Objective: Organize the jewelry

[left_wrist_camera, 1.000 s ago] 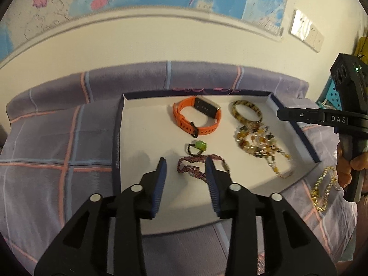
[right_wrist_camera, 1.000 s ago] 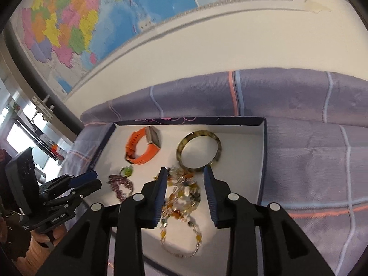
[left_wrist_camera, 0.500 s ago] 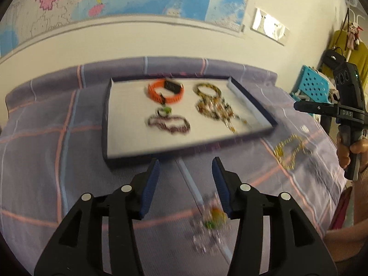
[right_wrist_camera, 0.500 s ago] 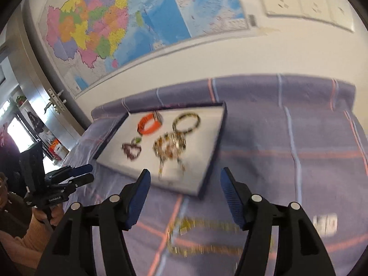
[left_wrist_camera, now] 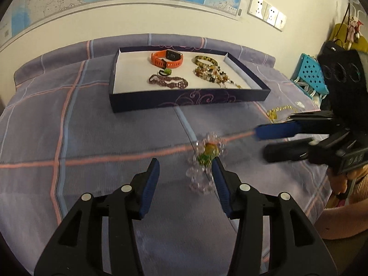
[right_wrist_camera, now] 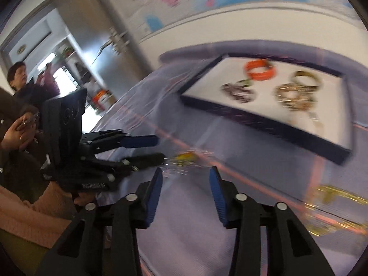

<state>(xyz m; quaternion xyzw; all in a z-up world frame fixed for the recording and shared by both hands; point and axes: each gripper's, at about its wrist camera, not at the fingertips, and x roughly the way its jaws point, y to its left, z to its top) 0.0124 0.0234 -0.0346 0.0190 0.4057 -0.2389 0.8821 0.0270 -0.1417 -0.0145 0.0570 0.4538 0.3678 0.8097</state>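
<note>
A: Start at the left. What lies there?

B: A purple checked bedspread (left_wrist_camera: 69,126), bare on that side. Further back, toward the middle, a dark blue tray (left_wrist_camera: 184,101) with a white floor sits on it.

A: What is in the tray?

B: An orange watch (left_wrist_camera: 167,59) at the back, a small green ring (left_wrist_camera: 166,71) just in front of it, then a dark red bead bracelet (left_wrist_camera: 169,83). To their right lie a mottled bangle (left_wrist_camera: 205,60) and a heap of amber beads (left_wrist_camera: 214,74).

A: And the left gripper (left_wrist_camera: 185,170)?

B: Its jaws stand spread apart over the bedspread with nothing pressed between them. A clear crystal bracelet (left_wrist_camera: 205,158) with a yellow and green bead lies on the cloth just inside the right-hand finger, partly hidden by it; whether they touch I cannot tell.

A: Further right?

B: The right gripper (left_wrist_camera: 261,142) reaches in from the right edge, its tips near the crystal bracelet. Its jaws are closing, and its own blurred view shows only cloth between them. Behind it a gold chain (left_wrist_camera: 279,111) lies on the bedspread, outside the tray.
</note>
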